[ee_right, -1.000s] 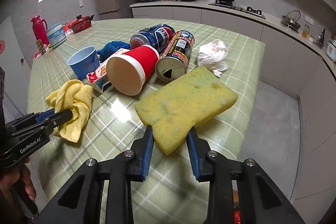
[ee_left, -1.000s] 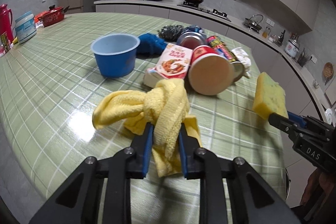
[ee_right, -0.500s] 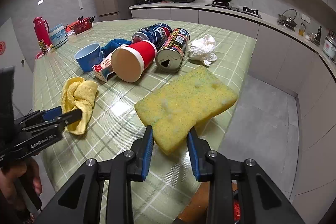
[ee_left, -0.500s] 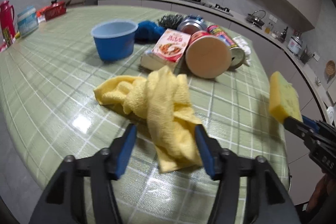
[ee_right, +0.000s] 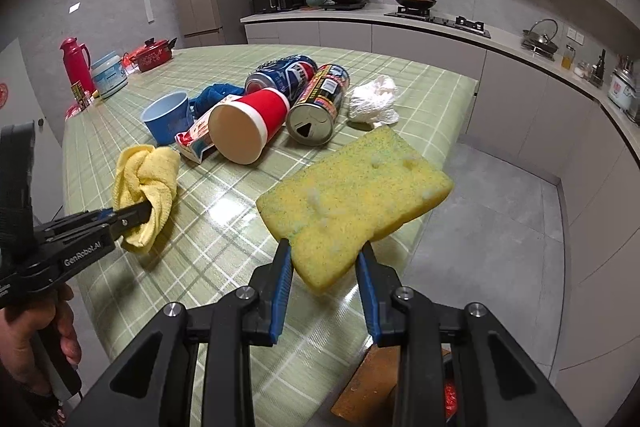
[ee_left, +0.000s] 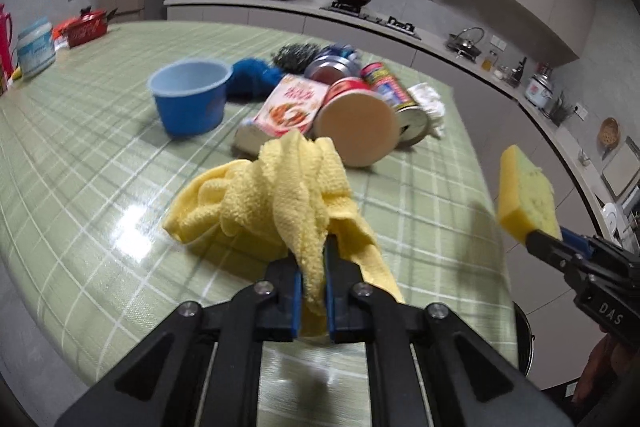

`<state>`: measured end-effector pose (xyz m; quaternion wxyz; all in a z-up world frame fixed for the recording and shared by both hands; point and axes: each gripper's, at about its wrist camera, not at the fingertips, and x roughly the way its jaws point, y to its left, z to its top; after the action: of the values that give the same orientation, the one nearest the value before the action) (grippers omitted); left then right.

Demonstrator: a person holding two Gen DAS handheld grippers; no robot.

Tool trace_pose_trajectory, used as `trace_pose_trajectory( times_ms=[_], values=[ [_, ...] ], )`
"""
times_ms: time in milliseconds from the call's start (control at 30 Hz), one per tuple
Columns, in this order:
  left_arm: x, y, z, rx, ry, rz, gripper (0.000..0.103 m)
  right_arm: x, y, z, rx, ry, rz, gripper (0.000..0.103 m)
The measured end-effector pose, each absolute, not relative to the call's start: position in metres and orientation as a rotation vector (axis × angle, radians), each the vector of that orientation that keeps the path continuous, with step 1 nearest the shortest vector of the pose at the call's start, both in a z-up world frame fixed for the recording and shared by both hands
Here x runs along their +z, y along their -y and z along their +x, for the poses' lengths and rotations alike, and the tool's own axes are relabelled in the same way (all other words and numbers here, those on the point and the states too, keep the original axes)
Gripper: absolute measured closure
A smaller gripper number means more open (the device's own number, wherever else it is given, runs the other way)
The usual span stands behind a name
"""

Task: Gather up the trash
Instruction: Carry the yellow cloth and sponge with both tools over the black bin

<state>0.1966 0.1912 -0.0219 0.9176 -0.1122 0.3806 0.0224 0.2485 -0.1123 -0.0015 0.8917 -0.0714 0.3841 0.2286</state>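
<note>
Trash lies clustered on the green checked table (ee_right: 424, 87): a red paper cup (ee_right: 248, 125) on its side, two tipped cans (ee_right: 316, 105), a snack box (ee_left: 290, 103) and a crumpled white tissue (ee_right: 374, 101), beside a blue bowl (ee_left: 190, 101). My left gripper (ee_left: 314, 267) is pinched tight on a yellow cloth (ee_left: 280, 195) at the near table edge. My right gripper (ee_right: 324, 263) clamps a yellow sponge (ee_right: 354, 195), held up in the air.

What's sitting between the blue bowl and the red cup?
A snack box lies between the blue bowl and the red cup, leaning on the cup; left wrist view shows it.
</note>
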Motion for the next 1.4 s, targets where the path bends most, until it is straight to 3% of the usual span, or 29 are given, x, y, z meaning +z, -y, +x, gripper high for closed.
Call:
trace_pose_trajectory(
  times_ms=[633, 1400],
  values=[
    [0.0, -0.072, 0.175, -0.125, -0.765, -0.13, 0.093, 0.008, 0.218, 0.19, 0.335, -0.795, -0.091, 0.07],
    [-0.044, 0.082, 0.152, -0.329, -0.868, -0.031, 0.093, -0.028, 0.361, 0.137, 0.166, -0.867, -0.002, 0.07]
  ],
)
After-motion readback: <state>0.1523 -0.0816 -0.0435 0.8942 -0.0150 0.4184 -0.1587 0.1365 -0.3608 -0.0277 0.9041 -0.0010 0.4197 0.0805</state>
